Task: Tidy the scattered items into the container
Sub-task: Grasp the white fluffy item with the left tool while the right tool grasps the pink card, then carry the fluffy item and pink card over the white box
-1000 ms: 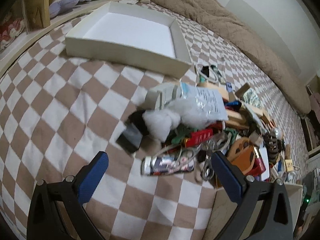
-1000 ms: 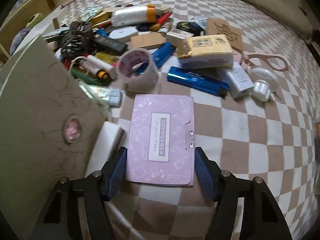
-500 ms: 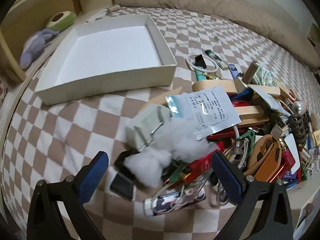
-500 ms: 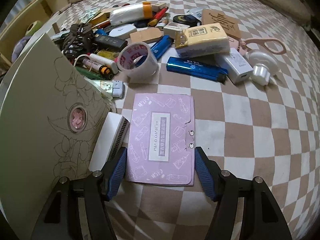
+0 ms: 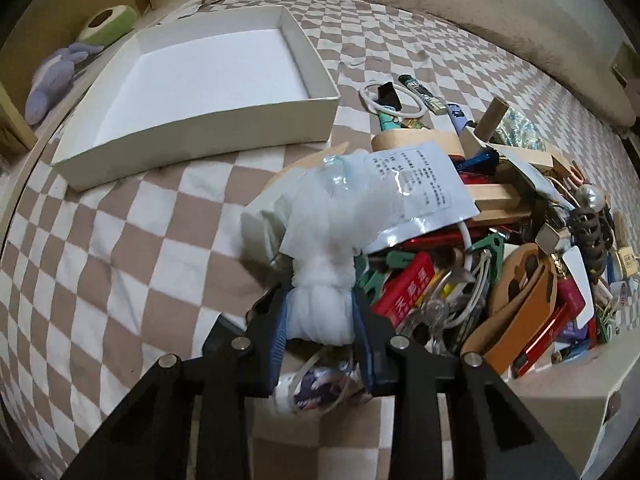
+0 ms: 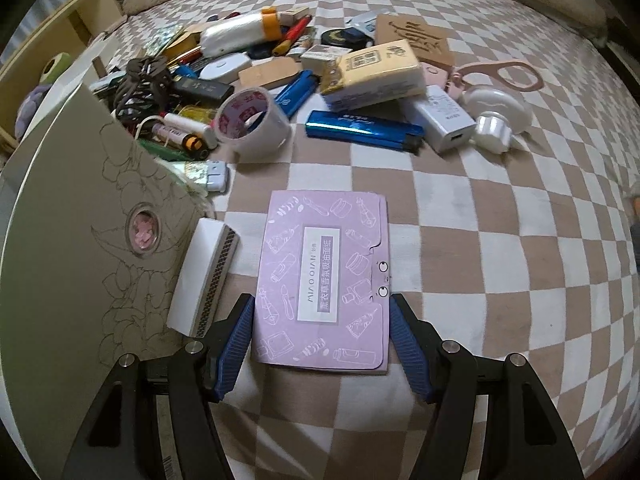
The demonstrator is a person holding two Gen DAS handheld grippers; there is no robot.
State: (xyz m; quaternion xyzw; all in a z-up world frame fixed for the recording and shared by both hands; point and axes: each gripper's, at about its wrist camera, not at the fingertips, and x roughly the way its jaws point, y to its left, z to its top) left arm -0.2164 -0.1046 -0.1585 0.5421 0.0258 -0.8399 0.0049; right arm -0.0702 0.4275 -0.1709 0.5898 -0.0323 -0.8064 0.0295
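Note:
A clear bag of white cotton (image 5: 324, 280) with a printed label lies at the near edge of the heap. My left gripper (image 5: 319, 306) is closing its jaws on it, and both blue pads press the cotton wad. The white shallow container (image 5: 200, 140) sits empty on the checked bedspread beyond, up and to the left. In the right wrist view a purple paper pack (image 6: 324, 272) lies flat on the bedspread. My right gripper (image 6: 321, 304) is shut on it, a pad against each side edge.
Right of the cotton lie a red tag (image 5: 404, 292), a brown leather case (image 5: 516, 320), and cables and keys. A printed tube (image 5: 312, 392) lies under my left jaws. By the right gripper stand a beige flower-drawn box (image 6: 68, 260), a tape roll (image 6: 252, 124) and a blue lighter (image 6: 360, 130).
My left gripper has swung over the heap, come down on the cotton bag and gone from wide open to closed on it. The right gripper has stayed on the purple pack.

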